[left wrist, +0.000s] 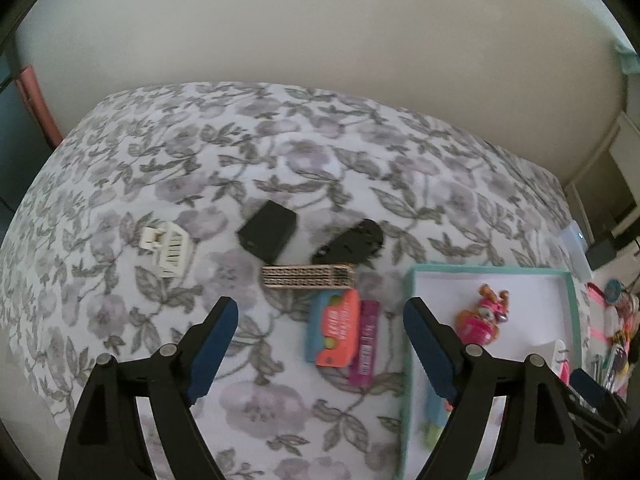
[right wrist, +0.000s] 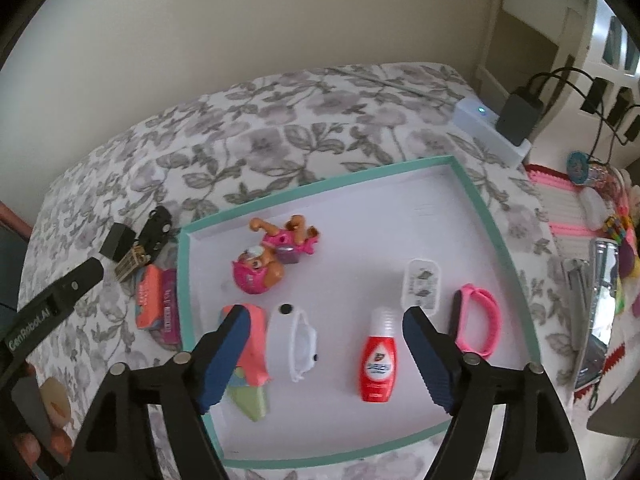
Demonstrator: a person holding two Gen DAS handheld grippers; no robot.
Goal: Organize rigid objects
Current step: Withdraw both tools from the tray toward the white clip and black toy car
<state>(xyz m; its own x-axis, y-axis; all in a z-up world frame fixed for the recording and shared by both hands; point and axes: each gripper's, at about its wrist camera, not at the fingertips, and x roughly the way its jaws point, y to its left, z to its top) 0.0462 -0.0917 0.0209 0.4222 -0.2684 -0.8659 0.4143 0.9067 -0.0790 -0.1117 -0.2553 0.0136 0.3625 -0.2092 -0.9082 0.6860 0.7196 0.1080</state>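
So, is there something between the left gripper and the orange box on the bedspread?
Nothing visible is in the way. The left gripper is open, and the orange box lies in the gap between its fingers, apart from both. A purple box lies against its right side, beside the teal-rimmed tray.

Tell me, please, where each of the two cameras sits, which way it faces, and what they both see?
Left wrist: on the left gripper, jaws open, looking forward over the floral cloth at an orange box, a black box and a white adapter.
Right wrist: on the right gripper, jaws open, looking down into the teal-rimmed tray at a red bottle; the person's fingers show at lower left.
Shared: tray, pink toy dog, orange box, black box.
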